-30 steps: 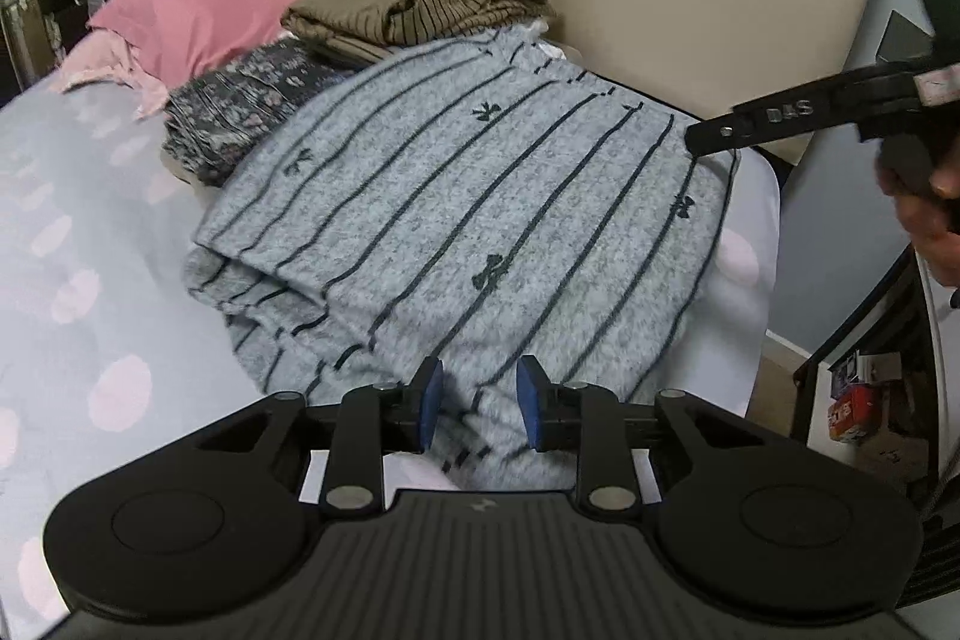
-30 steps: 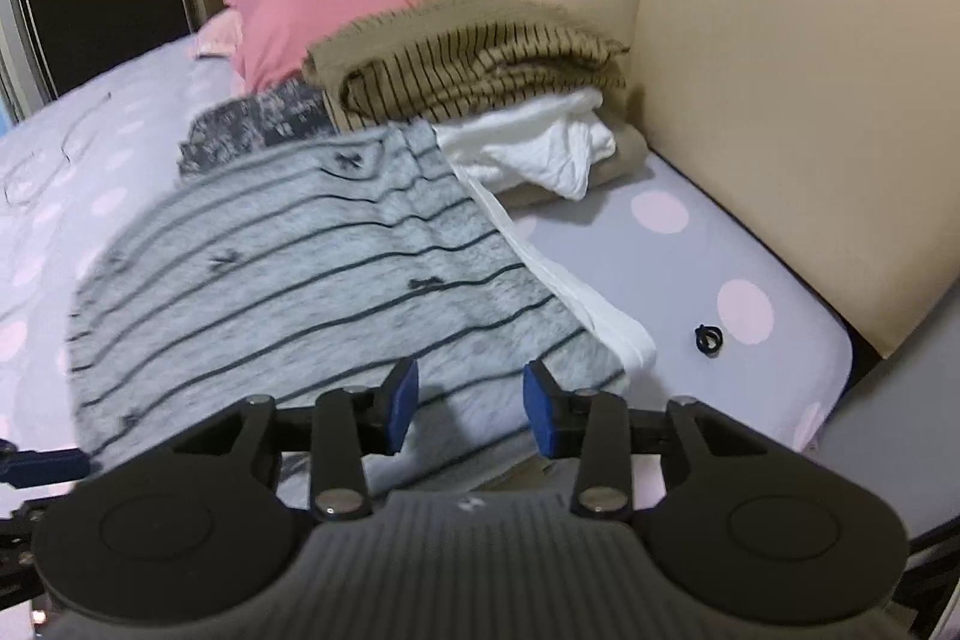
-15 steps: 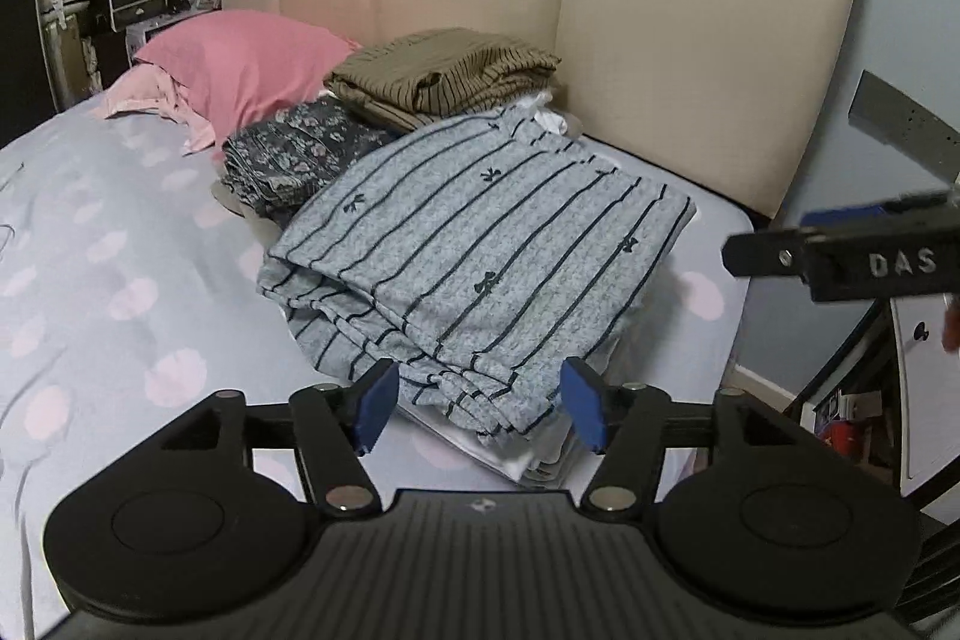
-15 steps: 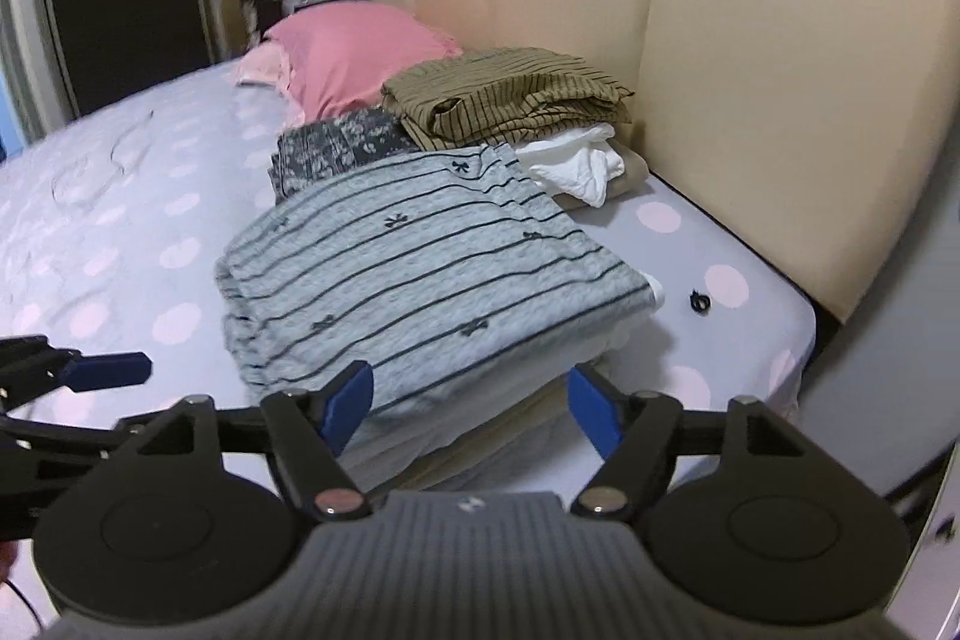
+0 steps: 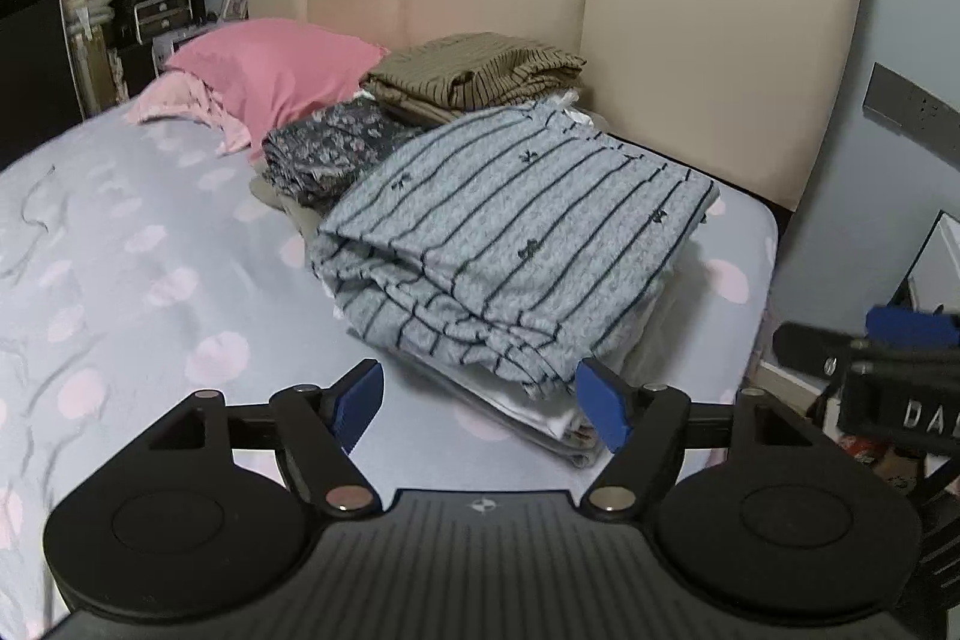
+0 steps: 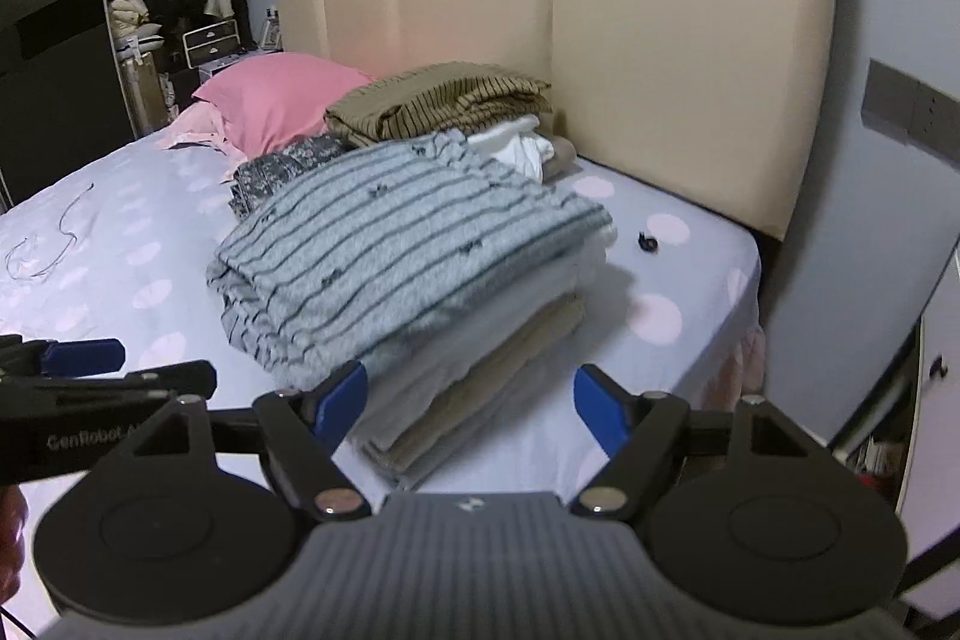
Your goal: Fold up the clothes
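Observation:
A folded grey top with dark stripes lies on a stack of white and beige folded clothes on the bed. My left gripper hovers short of the stack's near corner. Its jaws are opening wide and its pads touch nothing. My right gripper hangs back from the stack's other side. Its jaws are opening too, with nothing held between them. Each gripper shows at the edge of the other's view: the right gripper and the left gripper.
Behind the stack lie a dark floral folded garment, a brown striped pile and a pink pillow, against a beige headboard. A small black object rests on the spotted sheet. The bed's edge drops off at right.
Both grippers drew back from the grey top and their jaws spread wide. The top now lies released on the stack, and more of the bed and headboard shows.

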The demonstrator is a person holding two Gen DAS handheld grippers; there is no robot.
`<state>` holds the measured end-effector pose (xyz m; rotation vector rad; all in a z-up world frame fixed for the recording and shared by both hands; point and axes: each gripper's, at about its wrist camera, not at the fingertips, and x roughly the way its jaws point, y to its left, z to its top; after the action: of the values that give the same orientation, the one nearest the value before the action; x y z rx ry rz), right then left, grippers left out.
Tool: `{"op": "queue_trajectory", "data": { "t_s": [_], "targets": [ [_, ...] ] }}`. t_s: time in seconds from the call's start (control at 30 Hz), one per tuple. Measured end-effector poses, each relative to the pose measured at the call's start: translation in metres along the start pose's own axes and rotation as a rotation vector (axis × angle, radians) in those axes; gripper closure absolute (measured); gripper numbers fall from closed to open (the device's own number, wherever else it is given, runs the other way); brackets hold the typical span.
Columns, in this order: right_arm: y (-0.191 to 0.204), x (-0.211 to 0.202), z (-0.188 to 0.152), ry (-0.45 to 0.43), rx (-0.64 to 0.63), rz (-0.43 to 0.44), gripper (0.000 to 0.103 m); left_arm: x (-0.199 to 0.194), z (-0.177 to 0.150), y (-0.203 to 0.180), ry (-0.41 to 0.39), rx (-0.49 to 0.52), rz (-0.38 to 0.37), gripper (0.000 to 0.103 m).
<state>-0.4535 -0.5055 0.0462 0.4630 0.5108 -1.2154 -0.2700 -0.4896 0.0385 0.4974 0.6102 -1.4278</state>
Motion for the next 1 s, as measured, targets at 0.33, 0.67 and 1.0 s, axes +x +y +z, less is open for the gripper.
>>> {"op": "queue_trajectory", "data": {
  "t_s": [0.33, 0.67, 1.0],
  "targets": [
    [0.003, -0.010, -0.006, 0.011, -0.002, -0.029, 0.021, -0.002, -0.004, -0.007, 0.006, 0.015, -0.030, 0.029],
    [0.011, -0.014, -0.002, -0.012, -0.018, -0.021, 0.020, -0.007, -0.002, -0.003, 0.003, -0.006, -0.022, 0.028],
    [0.018, -0.020, 0.000, -0.030, -0.028, -0.006, 0.019, -0.011, -0.003, -0.003, 0.002, -0.010, -0.020, 0.028]
  ]
}}
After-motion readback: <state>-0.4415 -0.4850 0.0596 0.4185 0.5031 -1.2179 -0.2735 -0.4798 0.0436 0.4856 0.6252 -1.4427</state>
